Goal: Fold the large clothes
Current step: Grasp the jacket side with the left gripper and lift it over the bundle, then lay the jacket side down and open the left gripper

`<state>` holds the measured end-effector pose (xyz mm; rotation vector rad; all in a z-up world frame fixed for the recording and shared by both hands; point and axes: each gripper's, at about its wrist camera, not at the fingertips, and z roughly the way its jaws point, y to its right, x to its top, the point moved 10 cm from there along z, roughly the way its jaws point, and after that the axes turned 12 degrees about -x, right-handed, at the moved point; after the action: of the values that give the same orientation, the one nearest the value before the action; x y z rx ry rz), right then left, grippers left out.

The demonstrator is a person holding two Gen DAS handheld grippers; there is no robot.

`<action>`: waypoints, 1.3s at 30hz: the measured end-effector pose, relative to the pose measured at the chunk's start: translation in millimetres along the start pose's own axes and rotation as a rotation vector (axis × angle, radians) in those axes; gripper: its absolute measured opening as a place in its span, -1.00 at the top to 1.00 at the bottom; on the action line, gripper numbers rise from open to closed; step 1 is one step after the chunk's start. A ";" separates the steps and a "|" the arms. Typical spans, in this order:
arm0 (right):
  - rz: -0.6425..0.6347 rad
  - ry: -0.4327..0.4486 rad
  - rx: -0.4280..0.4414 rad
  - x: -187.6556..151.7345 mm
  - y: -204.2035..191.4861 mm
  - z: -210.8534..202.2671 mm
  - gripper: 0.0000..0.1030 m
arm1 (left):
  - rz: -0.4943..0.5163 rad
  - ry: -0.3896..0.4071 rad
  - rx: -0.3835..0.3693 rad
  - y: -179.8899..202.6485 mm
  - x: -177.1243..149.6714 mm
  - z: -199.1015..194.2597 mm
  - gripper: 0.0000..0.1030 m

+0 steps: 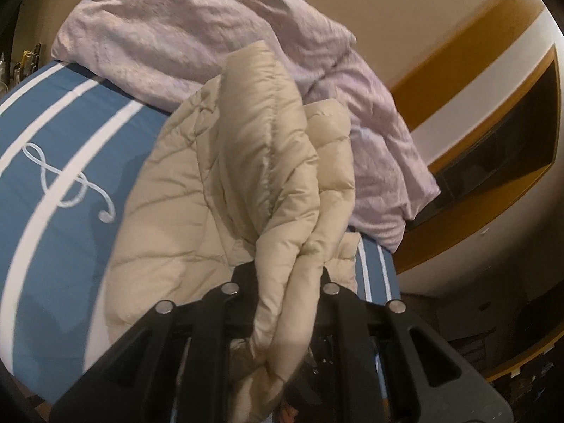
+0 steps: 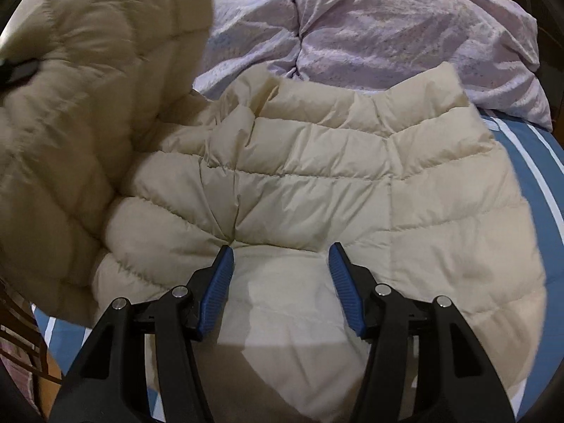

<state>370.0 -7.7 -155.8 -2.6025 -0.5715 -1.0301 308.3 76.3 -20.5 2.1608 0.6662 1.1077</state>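
Note:
A cream quilted puffer jacket (image 2: 317, 183) lies on the blue striped bedsheet (image 2: 535, 176). My left gripper (image 1: 282, 275) is shut on a bunched fold of the jacket (image 1: 253, 148) and holds it lifted above the bed; its fingertips are hidden by the fabric. That lifted part shows at the left of the right wrist view (image 2: 81, 105). My right gripper (image 2: 282, 250) is open, its blue pads (image 2: 218, 289) resting on the flat lower part of the jacket, with nothing between them.
A crumpled lilac duvet (image 1: 211, 42) lies at the far side of the bed, also in the right wrist view (image 2: 405, 24). The bedsheet (image 1: 63, 176) has white stripes and a treble-clef print. A yellow and white wall with a dark recess (image 1: 493, 141) is at right.

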 end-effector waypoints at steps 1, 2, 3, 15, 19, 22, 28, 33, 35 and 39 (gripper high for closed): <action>0.005 0.000 0.006 -0.2 1.8 -2.1 -0.13 | 0.006 -0.008 0.015 3.8 -4.9 7.9 0.73; 0.013 0.001 0.013 -1.0 5.6 -6.3 -0.13 | 0.011 -0.014 0.025 7.0 -8.1 13.7 0.73; 0.021 0.003 0.019 -1.9 9.3 -10.5 -0.13 | 0.016 -0.019 0.032 9.8 -12.1 17.5 0.73; 0.077 0.000 0.028 -22.3 56.8 -44.2 -0.13 | 0.066 -0.066 0.123 30.2 -49.5 63.7 0.73; 0.111 -0.015 0.030 -25.1 68.0 -40.6 -0.12 | 0.082 -0.085 0.135 42.9 -59.1 79.0 0.72; 0.146 -0.024 0.038 -24.5 73.9 -35.6 -0.12 | 0.105 -0.113 0.131 55.0 -69.9 90.8 0.71; 0.182 -0.028 0.053 -24.8 83.3 -37.2 -0.08 | 0.169 -0.206 0.078 83.7 -94.6 103.5 0.42; 0.201 -0.032 0.055 -23.9 88.8 -38.3 -0.03 | 0.193 -0.196 0.045 98.0 -86.8 88.5 0.01; 0.202 -0.031 0.052 -23.9 89.3 -39.4 -0.03 | 0.224 -0.177 0.049 104.8 -78.6 78.3 -0.12; 0.211 -0.032 0.053 -23.1 92.3 -40.9 -0.03 | 0.290 -0.128 0.100 108.3 -59.8 57.0 -0.16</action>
<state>372.9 -111.1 -153.7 -2.5705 -0.3181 -0.8959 341.5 -54.4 -1.2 2.4482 0.3649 1.0868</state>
